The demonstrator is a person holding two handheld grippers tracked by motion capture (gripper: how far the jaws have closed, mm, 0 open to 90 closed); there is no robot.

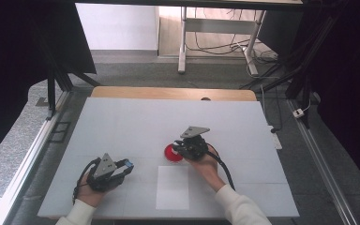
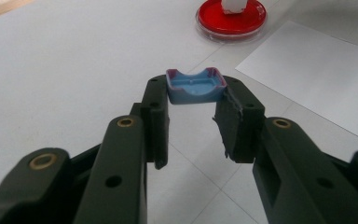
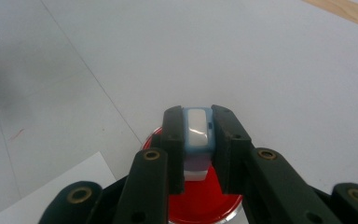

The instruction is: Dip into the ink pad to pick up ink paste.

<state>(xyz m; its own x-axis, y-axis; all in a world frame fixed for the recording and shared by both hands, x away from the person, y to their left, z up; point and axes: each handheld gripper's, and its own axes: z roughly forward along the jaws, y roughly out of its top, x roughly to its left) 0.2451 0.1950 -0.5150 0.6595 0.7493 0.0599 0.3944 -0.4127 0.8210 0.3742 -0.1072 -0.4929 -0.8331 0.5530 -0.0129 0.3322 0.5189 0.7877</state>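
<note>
Blue plastic shows at the tips of both tongs. In the left gripper view, the left tongs [image 2: 196, 105] are clamped on a small blue cap [image 2: 196, 87], shallow and open-topped with a purplish rim, held at the very tips in the middle of the frame above the white desk [image 2: 65, 70]. In the right gripper view, the right tongs [image 3: 198, 140] grip a small blue-and-white block [image 3: 198, 130] at centre frame, directly over a red dish [image 3: 200, 205] at the bottom edge. In the high view the right tongs [image 1: 180, 148] sit just right of the dish near the frame's centre, the left tongs [image 1: 127, 165] lower left, well apart. A white paper sheet [image 1: 172, 187] lies below the dish. No writing is readable.
</note>
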